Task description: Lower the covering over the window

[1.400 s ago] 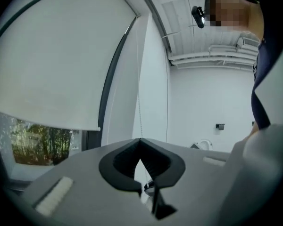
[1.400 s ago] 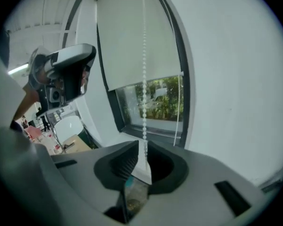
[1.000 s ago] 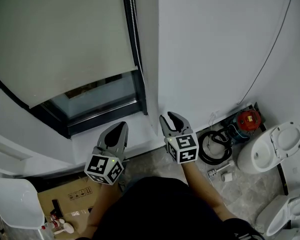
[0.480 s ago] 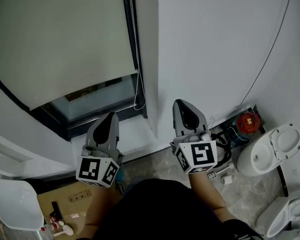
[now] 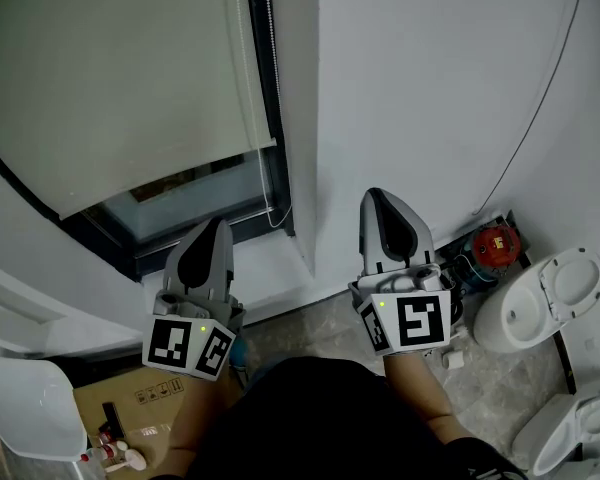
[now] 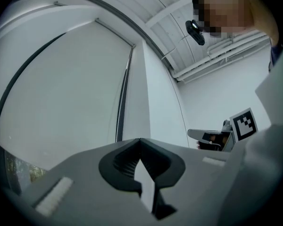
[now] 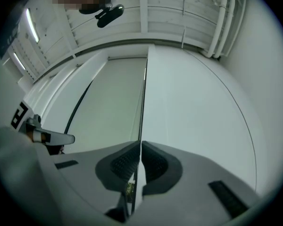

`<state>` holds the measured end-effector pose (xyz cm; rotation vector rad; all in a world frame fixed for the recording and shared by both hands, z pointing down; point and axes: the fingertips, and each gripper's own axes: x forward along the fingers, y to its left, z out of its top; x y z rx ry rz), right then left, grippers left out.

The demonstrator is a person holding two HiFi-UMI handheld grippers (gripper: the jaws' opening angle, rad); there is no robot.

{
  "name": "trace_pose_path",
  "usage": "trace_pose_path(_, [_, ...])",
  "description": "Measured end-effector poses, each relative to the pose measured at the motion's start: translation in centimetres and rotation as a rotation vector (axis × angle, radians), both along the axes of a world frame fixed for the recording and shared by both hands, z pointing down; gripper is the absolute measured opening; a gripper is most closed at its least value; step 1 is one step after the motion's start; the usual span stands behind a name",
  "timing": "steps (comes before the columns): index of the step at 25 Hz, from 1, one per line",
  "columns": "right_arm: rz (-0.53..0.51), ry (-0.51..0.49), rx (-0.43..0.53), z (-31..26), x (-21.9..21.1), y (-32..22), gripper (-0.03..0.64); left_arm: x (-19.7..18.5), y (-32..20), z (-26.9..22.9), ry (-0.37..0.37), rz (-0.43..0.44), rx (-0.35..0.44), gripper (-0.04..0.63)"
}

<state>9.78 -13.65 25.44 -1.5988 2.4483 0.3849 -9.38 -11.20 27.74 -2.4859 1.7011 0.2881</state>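
Head view: blind (image 5: 110, 78) mostly down (strip of window (image 5: 195, 190) bare below it), left hand-held gripper (image 5: 218, 226) & right hand-held gripper (image 5: 380, 200) clenched empty; approach step prob., next: grab bead chain (image 5: 275, 158) at window's right edge.

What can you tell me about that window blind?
The roller blind is plain off-white fabric, smooth and flat, pulled most of the way down. Its straight bottom edge leaves a strip of window glass uncovered below. A thin bead chain hangs along its right side by the dark frame. Nothing is touching it.
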Motion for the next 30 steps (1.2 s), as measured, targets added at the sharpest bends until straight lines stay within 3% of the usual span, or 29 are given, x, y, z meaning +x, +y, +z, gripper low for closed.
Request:
trace_pose_path(11, [-0.056,0.05,-0.041,0.9,-1.2,-0.3,0.012,0.3,0.0,-0.1,-0.022,-0.008,0.003,0.011])
trace_pose_path(30, [-0.037,0.047,-0.056,1.3,0.0,-0.7,0.012,1.5,-0.6,0.1,-0.024,0.006,-0.004,0.011])
